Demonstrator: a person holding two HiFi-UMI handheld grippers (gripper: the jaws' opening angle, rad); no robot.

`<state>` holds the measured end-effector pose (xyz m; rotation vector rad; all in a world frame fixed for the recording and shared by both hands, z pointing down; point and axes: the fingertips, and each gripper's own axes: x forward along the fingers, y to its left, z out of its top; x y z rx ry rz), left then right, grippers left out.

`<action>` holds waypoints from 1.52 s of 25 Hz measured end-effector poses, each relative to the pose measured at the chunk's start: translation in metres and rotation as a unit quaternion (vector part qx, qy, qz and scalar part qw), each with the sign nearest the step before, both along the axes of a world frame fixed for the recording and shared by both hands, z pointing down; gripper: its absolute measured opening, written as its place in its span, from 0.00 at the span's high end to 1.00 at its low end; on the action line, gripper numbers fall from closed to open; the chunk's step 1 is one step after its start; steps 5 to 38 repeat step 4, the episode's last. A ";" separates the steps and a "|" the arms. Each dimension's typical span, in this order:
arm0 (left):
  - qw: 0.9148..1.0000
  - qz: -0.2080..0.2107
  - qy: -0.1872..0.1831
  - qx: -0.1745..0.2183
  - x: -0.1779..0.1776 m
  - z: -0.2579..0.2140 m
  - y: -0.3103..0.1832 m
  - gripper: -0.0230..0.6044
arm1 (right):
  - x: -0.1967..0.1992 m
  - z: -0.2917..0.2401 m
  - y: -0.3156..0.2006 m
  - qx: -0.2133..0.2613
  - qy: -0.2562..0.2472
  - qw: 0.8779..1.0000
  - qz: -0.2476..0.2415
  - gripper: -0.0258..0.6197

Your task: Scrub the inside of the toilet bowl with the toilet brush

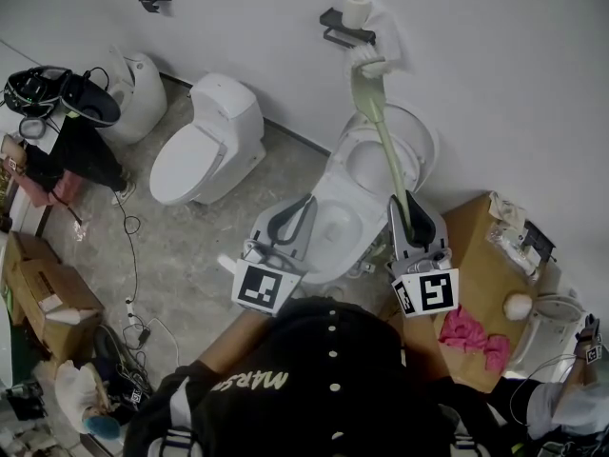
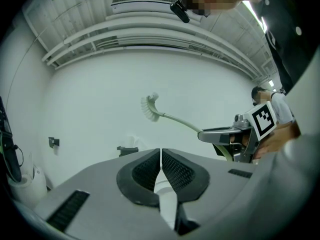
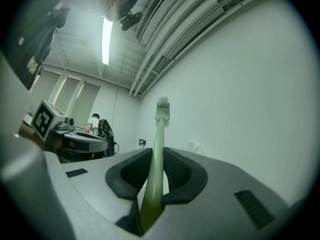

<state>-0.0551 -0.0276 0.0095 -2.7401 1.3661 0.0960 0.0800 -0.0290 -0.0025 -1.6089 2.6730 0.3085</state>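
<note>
My right gripper is shut on the pale green handle of the toilet brush; its white bristle head points up toward the wall, above the open toilet bowl. In the right gripper view the handle runs up between the jaws to the brush head. My left gripper is shut on nothing, over the toilet's front left. The left gripper view shows the brush and the right gripper held in the air against the white wall.
A second white toilet stands to the left. A toilet paper holder is on the wall behind the bowl. A cardboard box with a pink cloth sits at right. Boxes and cables lie on the floor at left.
</note>
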 end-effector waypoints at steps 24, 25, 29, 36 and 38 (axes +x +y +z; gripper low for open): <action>1.000 0.000 -0.002 0.002 -0.001 0.000 0.003 0.91 | -0.002 0.001 0.003 -0.001 -0.001 1.000 -0.002 0.82; 1.000 0.000 -0.002 0.002 -0.001 0.000 0.003 0.91 | -0.002 0.001 0.003 -0.001 -0.001 1.000 -0.002 0.82; 1.000 0.000 -0.002 0.002 -0.001 0.000 0.003 0.91 | -0.002 0.001 0.003 -0.001 -0.001 1.000 -0.002 0.82; 1.000 0.000 -0.002 0.002 -0.001 0.000 0.003 0.91 | -0.002 0.001 0.003 -0.001 -0.001 1.000 -0.002 0.82; 1.000 0.000 -0.002 0.002 -0.001 0.000 0.003 0.91 | -0.002 0.001 0.003 -0.001 -0.001 1.000 -0.002 0.82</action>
